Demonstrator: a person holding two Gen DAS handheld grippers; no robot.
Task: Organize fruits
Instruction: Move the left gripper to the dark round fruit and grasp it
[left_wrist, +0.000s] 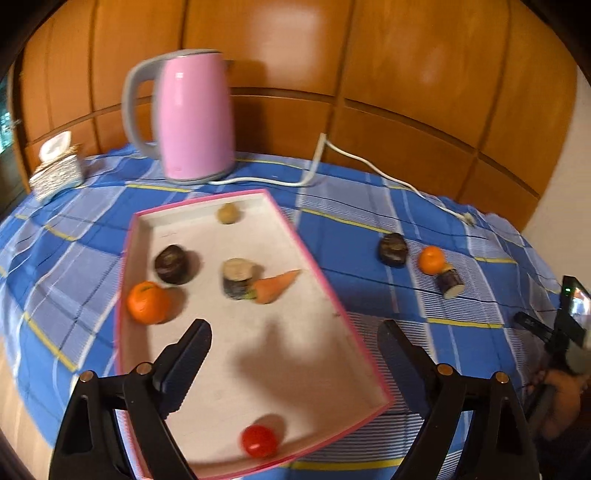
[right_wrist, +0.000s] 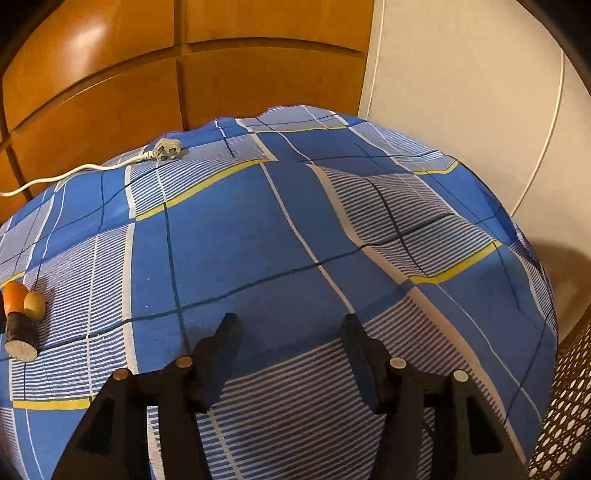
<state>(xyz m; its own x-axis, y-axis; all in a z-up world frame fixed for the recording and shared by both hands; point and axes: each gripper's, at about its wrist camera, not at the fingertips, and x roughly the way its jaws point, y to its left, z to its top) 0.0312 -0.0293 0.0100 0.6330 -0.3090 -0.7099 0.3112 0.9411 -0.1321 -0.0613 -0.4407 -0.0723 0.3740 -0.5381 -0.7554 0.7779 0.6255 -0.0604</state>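
We are working over a table covered by a blue plaid cloth (right_wrist: 258, 229); its far and right edges are dropping away toward a pale wall, and the wide right half of the cloth is lying bare. A pink-rimmed tray (left_wrist: 321, 273) is sitting left of centre, its near right corner pointing toward us. A pink kettle (left_wrist: 192, 118) is standing beyond the tray's far edge, its white cord (left_wrist: 388, 177) trailing right along the far side.

Inside the tray we are seeing an orange (left_wrist: 147, 302) against the left wall, a dark round fruit (left_wrist: 170, 264) just beyond it, a carrot (left_wrist: 275, 285) touching a cut stub at centre, and a red tomato (left_wrist: 259, 441) near the near rim. On the cloth to the right, a second orange (left_wrist: 431, 260) is lying between a dark fruit (left_wrist: 392, 249) and a short cut piece (left_wrist: 451, 284).

The left gripper (left_wrist: 295, 332) is hovering over the tray with jaws standing wide apart, holding nothing. The right gripper (right_wrist: 290, 325) is hanging over bare cloth, jaws partly apart, also empty.
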